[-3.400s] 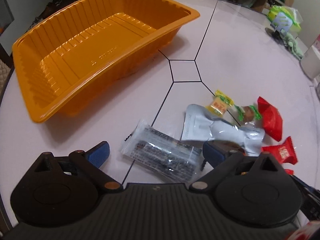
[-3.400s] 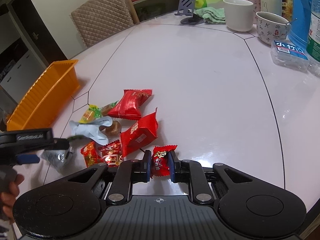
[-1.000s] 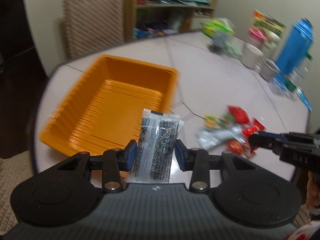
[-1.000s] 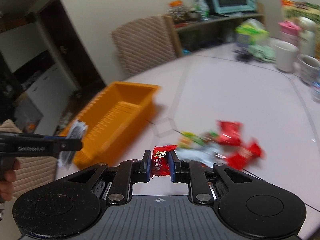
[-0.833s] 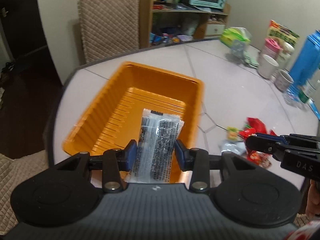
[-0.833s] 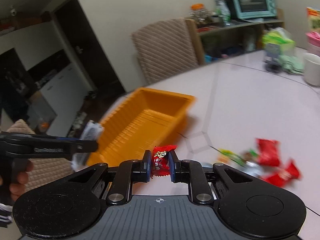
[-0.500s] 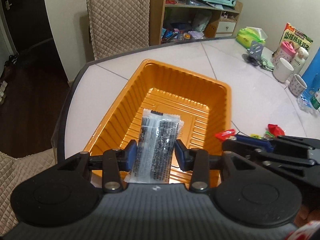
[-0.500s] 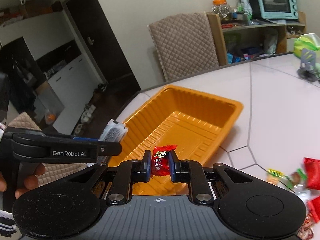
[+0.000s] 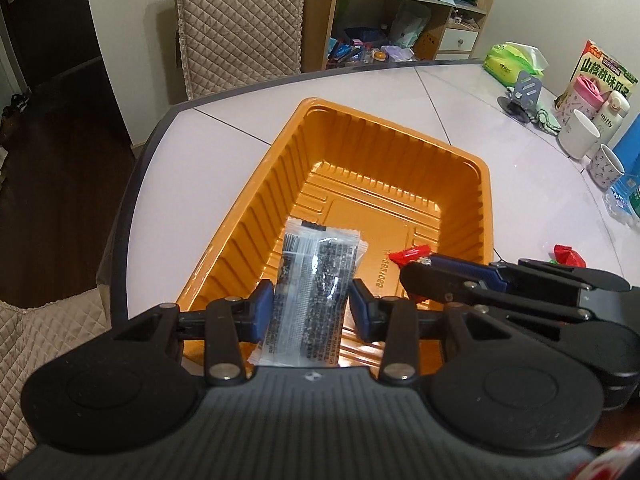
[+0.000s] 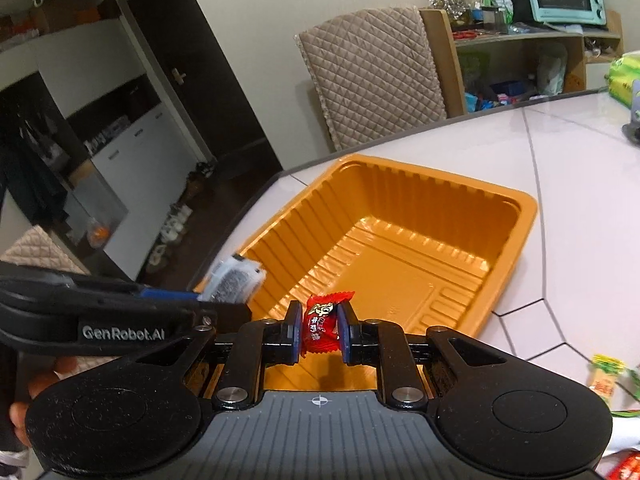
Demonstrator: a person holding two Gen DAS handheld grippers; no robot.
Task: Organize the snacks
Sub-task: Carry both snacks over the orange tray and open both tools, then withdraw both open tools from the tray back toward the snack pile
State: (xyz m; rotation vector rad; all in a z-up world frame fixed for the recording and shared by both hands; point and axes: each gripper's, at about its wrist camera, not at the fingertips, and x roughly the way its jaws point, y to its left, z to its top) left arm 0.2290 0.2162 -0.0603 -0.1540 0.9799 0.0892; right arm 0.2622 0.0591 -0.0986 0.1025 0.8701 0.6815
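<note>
An empty orange ribbed tray [image 9: 484,200] [image 10: 520,236] sits on the white table near its left edge. My left gripper [image 9: 314,306] is shut on a clear packet of black sesame snack [image 9: 316,280] and holds it above the tray's near end; the packet also shows in the right wrist view [image 10: 234,276]. My right gripper [image 10: 319,330] is shut on a small red candy [image 10: 322,322], also above the tray's near end, just right of the left gripper. The candy also shows in the left wrist view [image 9: 410,255].
A few loose snacks lie on the table right of the tray: a red one [image 9: 568,256] and a yellow-green one [image 10: 606,376]. Mugs [image 9: 578,140], a pink bottle and a snack box stand at the far right. A quilted chair [image 9: 240,20] stands behind the table.
Both grippers have carried their snacks left from the pile to above the tray, and moved further over it in the last half second. Both stay shut.
</note>
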